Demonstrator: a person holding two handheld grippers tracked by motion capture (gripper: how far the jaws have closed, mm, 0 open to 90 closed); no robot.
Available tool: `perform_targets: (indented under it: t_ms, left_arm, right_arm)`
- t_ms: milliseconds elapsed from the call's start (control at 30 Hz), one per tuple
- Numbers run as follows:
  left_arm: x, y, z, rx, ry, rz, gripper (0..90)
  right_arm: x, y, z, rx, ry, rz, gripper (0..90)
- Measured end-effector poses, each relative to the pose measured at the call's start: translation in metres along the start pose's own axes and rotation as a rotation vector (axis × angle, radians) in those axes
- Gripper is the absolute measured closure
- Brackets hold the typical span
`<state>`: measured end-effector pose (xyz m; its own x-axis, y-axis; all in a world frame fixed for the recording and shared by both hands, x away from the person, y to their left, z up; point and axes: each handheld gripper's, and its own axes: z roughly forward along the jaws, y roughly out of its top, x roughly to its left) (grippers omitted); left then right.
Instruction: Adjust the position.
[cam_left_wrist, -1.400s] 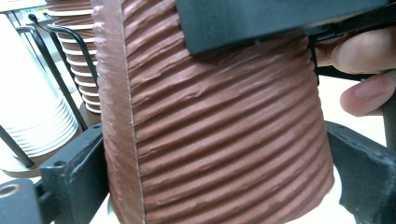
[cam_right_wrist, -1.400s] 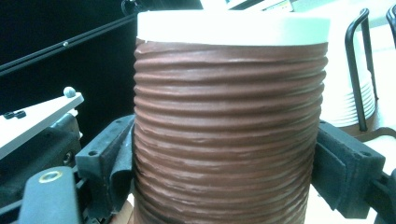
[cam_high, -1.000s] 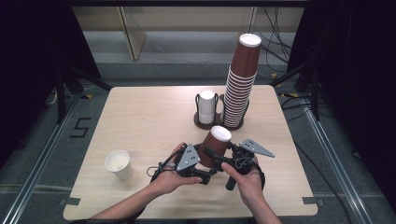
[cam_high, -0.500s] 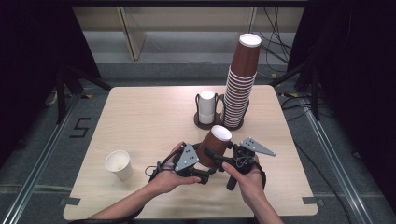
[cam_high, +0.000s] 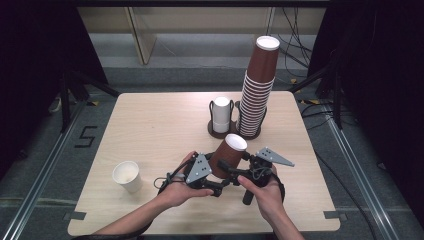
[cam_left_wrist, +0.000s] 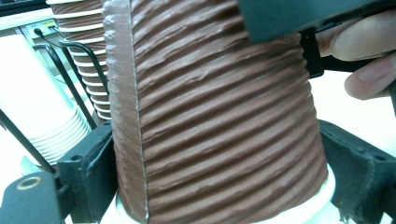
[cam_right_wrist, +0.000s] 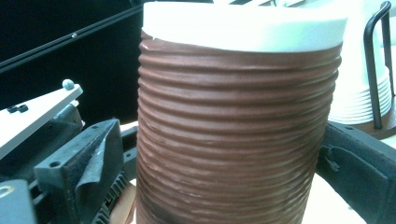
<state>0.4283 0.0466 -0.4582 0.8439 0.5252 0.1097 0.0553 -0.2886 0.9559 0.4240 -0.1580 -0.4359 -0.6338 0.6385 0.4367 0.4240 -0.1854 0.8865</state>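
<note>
Near the tabletop (cam_high: 150, 125) front edge, the left hand-held gripper (cam_high: 220, 186) clamps the light, crushable ribbed cup (cam_high: 228, 156) low on its wall, while the right hand-held gripper (cam_high: 234, 169) has just been opening, jaws flanking it.

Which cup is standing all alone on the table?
The white cup near the table's front left edge. The other white cups sit stacked in a holder, and the brown cup is between the grippers.

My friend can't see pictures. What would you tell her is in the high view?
Two hands hold a brown ribbed paper cup between a left gripper and a right gripper over a wooden table. Behind it stand a tall stack of brown cups and a short stack of white cups; one white cup stands at the left.
</note>
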Motion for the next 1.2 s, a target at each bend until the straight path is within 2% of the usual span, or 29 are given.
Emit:
perform_targets:
  t_ms: [133,233,367,467,500,600,667,833,867,1100,1133,1200]
  left_arm:
    - [0.000,0.000,-0.001,0.000,0.002,0.006,10.4]
    - [0.001,0.001,-0.003,0.000,0.007,0.014,10.3]
    - [0.003,0.001,-0.004,0.003,0.010,0.010,10.3]
    - [0.003,0.000,-0.004,0.004,0.009,0.011,10.3]
    - [0.003,0.000,-0.005,0.005,0.009,0.014,10.3]
    - [0.004,0.000,-0.007,0.011,0.006,0.019,10.3]
    - [0.003,0.000,-0.008,0.009,0.003,0.020,10.3]
    - [0.005,0.002,-0.010,0.007,0.002,0.027,10.3]
    - [0.005,0.002,-0.010,0.008,0.001,0.027,10.3]
    - [0.003,0.002,-0.012,0.008,-0.011,0.033,10.3]
    - [0.003,0.002,-0.012,0.011,-0.013,0.038,10.3]
    - [0.003,0.002,-0.013,0.014,-0.015,0.044,10.3]
  right_arm:
    - [0.001,0.000,-0.001,0.008,0.013,0.016,1.6]
    - [0.000,0.000,-0.002,0.009,0.016,0.007,0.8]
    - [0.000,0.001,-0.004,0.016,-0.004,-0.012,0.5]
    - [0.001,0.001,-0.006,0.017,0.012,-0.014,0.5]
    - [0.001,0.001,-0.006,0.022,0.002,-0.019,0.5]
    - [0.002,0.002,-0.009,0.022,0.021,-0.021,0.4]
    - [0.001,0.001,-0.010,0.032,0.020,-0.039,0.5]
    - [0.002,0.001,-0.011,0.050,0.044,-0.032,0.4]
    - [0.001,0.002,-0.012,0.057,0.043,-0.049,0.4]
    - [0.004,0.005,-0.018,0.066,0.076,-0.071,0.4]
    - [0.005,0.005,-0.019,0.087,0.078,-0.071,0.5]
    - [0.004,0.005,-0.021,0.096,0.085,-0.094,0.5]
